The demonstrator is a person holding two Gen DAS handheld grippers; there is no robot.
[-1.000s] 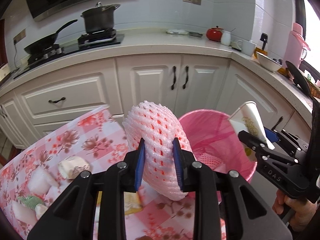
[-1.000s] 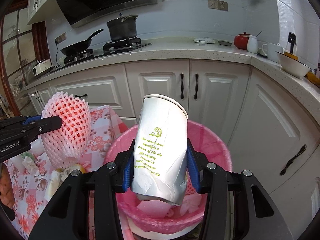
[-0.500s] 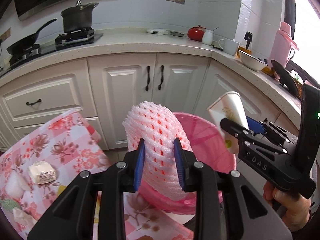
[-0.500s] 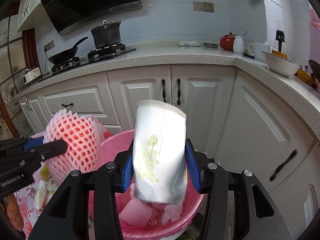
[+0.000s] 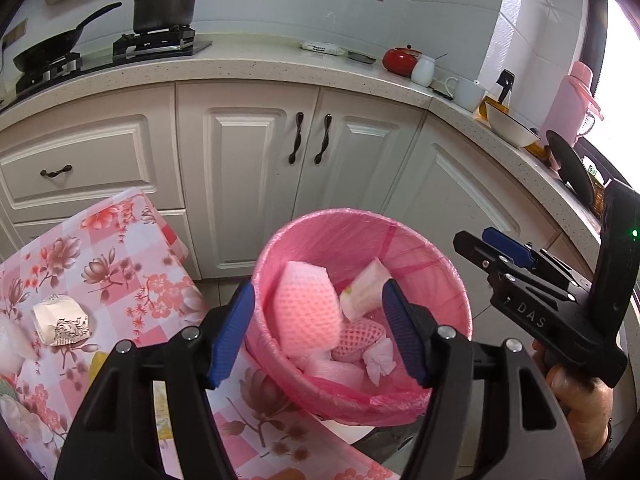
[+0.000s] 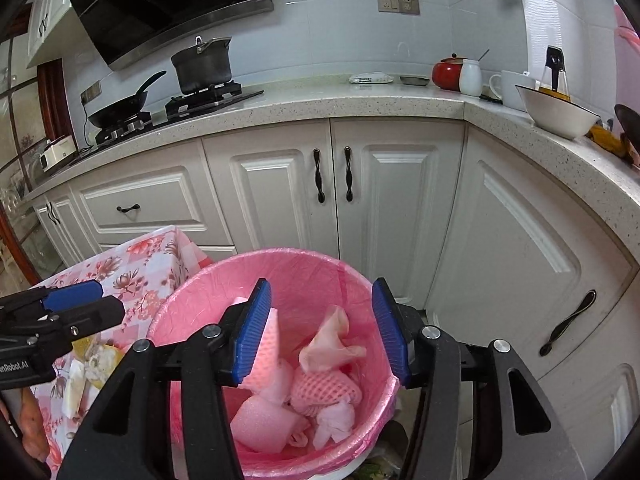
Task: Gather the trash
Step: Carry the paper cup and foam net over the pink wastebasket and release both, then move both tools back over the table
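The right tool (image 5: 492,248) bears "DAS"; the left tool (image 6: 86,304) bears "nRobot.AI".

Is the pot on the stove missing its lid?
No, the black pot on the stove has its lid on, with the handle sticking up on top.

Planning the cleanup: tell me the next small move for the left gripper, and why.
Probably swing the left gripper back to the floral-clothed table for the crumpled white paper wrapper. Its jaws have just been opening and hold nothing; the pink foam fruit net is already in the pink-lined round bin, while the wrapper still lies on the cloth.
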